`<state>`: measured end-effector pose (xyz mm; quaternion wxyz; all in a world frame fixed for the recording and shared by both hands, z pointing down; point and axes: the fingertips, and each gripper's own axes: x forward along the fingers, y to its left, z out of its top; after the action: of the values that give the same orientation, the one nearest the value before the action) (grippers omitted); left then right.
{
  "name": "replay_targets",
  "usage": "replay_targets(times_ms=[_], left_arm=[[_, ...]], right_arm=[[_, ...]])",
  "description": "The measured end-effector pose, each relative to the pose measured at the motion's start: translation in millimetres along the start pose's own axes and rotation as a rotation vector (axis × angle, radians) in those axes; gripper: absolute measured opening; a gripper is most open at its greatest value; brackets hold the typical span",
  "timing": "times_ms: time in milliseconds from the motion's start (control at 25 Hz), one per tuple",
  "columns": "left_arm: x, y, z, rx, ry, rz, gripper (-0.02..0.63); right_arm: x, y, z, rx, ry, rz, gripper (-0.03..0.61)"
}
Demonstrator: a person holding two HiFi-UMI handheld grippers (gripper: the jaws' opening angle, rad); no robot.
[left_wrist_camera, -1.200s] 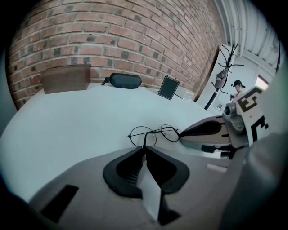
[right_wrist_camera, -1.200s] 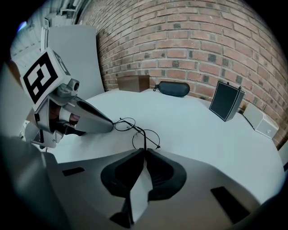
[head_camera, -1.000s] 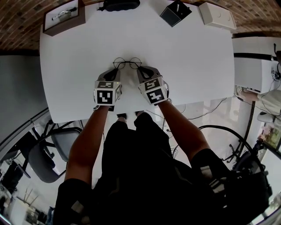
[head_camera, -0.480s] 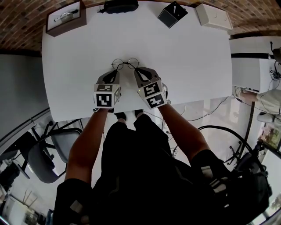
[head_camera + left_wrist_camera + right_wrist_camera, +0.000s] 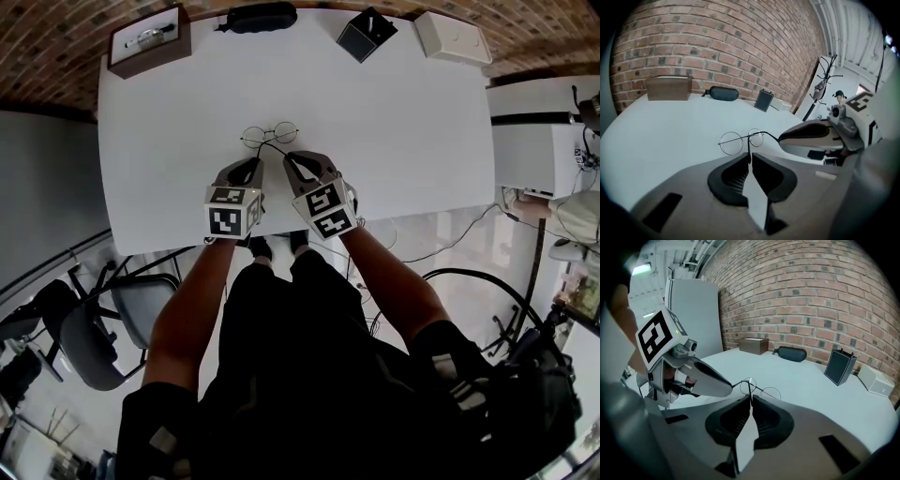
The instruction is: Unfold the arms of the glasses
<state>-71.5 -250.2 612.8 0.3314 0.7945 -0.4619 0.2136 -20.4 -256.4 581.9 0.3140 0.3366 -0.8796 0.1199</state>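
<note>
Thin round wire glasses [image 5: 270, 134] sit mid-table on the white table [image 5: 412, 122], lenses facing away from me. My left gripper [image 5: 253, 161] is shut on one thin arm, which runs from the frame down into its pads [image 5: 749, 154]. My right gripper [image 5: 289, 157] is shut on the other arm; a dark wire line leads from the frame to its tip. In the right gripper view the glasses [image 5: 759, 389] stand just beyond the closed jaws [image 5: 750, 394], with the left gripper [image 5: 703, 376] close on the left. Both grippers are side by side at the near side of the glasses.
Along the table's far edge stand a brown wooden box [image 5: 148, 39], a black glasses case [image 5: 260, 16], a small black box [image 5: 367, 33] and a white box [image 5: 452, 37]. A brick wall lies behind. An office chair [image 5: 84, 337] is at the lower left.
Both grippers have drawn back toward the near table edge and risen a little. The glasses' arms now stretch out from the frame toward the jaws.
</note>
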Motion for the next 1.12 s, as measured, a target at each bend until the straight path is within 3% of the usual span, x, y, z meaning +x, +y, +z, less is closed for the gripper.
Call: replay_targets(times_ms=[200, 640, 840, 960, 1120], left_arm=[[-1, -14, -8, 0.037, 0.012, -0.055, 0.034], [4, -21, -39, 0.041, 0.049, -0.117, 0.037], [5, -29, -46, 0.085, 0.070, -0.144, 0.061], [2, -28, -45, 0.052, 0.057, -0.154, 0.093], [-4, -14, -31, -0.025, -0.003, -0.094, 0.095]], right_arm=[[1, 14, -10, -0.052, 0.013, 0.030, 0.021], [12, 34, -40, -0.062, 0.077, 0.062, 0.022], [18, 37, -54, -0.078, 0.114, 0.066, 0.023], [20, 36, -59, -0.081, 0.129, 0.070, 0.023], [16, 35, -58, -0.072, 0.123, 0.080, 0.030]])
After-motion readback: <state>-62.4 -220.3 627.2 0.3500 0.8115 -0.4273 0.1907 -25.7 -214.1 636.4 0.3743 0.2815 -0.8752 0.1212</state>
